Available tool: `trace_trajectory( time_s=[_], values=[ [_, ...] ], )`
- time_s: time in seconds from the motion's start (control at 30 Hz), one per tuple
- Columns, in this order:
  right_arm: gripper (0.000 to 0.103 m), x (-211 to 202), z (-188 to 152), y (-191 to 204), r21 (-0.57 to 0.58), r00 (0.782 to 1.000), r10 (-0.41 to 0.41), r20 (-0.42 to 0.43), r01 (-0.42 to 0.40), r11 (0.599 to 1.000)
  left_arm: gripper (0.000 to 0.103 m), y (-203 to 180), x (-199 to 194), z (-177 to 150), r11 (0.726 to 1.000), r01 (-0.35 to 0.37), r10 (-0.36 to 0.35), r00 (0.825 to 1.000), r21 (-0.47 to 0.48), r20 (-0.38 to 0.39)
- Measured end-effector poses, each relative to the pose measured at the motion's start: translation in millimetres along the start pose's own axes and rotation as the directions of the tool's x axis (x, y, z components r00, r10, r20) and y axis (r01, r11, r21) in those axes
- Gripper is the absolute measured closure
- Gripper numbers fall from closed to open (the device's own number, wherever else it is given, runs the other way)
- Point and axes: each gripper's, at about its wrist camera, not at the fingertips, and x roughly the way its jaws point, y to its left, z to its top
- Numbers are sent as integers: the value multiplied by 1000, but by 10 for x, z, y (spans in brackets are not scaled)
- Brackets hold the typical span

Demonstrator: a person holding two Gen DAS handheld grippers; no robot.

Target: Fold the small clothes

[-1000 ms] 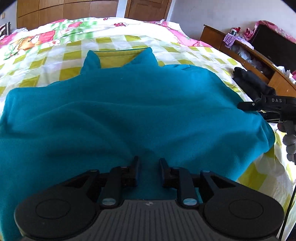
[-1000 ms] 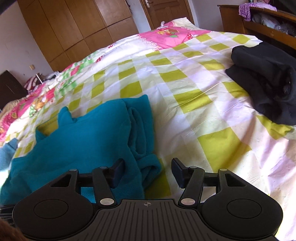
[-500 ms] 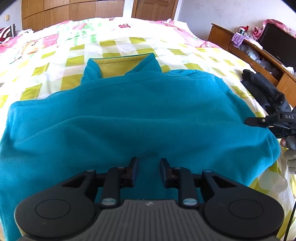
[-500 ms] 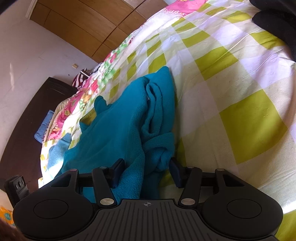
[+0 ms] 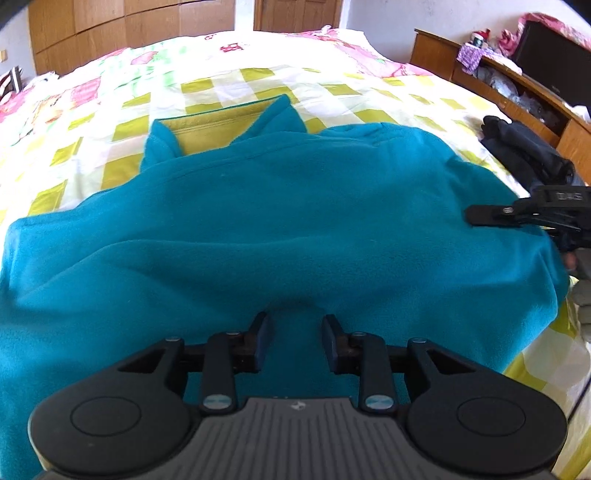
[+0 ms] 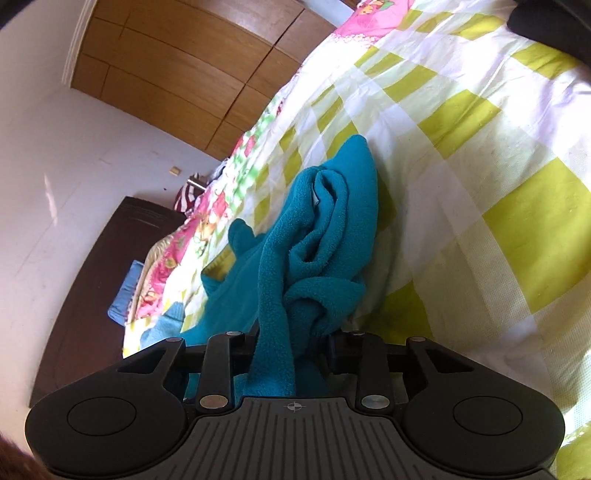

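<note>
Spreading across a checked bed (image 5: 229,85), a teal fleece top (image 5: 280,221) lies flat, back up, its collar (image 5: 221,125) pointing away toward the wardrobe (image 5: 129,26) and its hem nearest the left camera — so the body's long axis runs from the near edge up the bed, while the widest span runs side to side. A dark garment (image 5: 524,147) sits well apart on the bed's right side, beside a wooden shelf unit (image 5: 517,88).

Seen from the right wrist, the fleece's right side is bunched into rolls, and the right claw (image 6: 291,343) has just been closing with a thick ridge of that fabric between its jaws; the pads appear to press on it, so this reads as a hold on the sleeve-side edge. In the left view its finger (image 5: 491,215) lies over the fleece's right edge.

The left claw (image 5: 295,338) hovers low over the hem at mid-width, jaws narrowly parted and having just opened a little — only the flat fleece beneath shows in the gap, nothing pinched.

Judged from this, the step in hand is the first side fold: taking up the right edge to carry it across the body. The next move likely calls for a lift and a sweep toward the centre line, with the left claw steadying or taking the hem so that the fold stays straight.
</note>
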Motion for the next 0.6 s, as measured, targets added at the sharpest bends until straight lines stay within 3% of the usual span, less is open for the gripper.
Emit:
trace_trajectory(
  time_s=[0.07,0.13,0.2,0.33,0.4,0.43,0.53,0.6],
  values=[
    [65,150,1,-5,-15,997,-77,-25,77,997,60,-29,43,-12,1000,-9,9,1000,16,4],
    [63,255,-1,26,-38,995,-100,-26,99,994,60,-33,37,-11,1000,-9,9,1000,10,10],
    [74,265,-12,67,11,993,-115,-18,115,993,61,-23,-72,7,1000,1,-1,999,6,51],
    [78,-126,-104,167,35,993,-87,80,84,996,57,92,-297,-40,999,-34,38,986,-25,160],
    [78,-360,-165,244,10,980,-145,136,145,989,53,168,-157,-125,998,-56,56,996,-1,67],
    [78,-444,-177,269,14,972,-175,158,175,984,53,197,-75,-183,999,-30,30,999,17,13],
    [79,-578,-146,310,57,957,-225,186,218,974,53,198,-182,-245,998,-1,1,1000,65,-3],
    [79,-581,-162,523,3,942,-273,196,278,961,53,324,-275,-261,999,47,-46,998,19,-31]
  ],
)
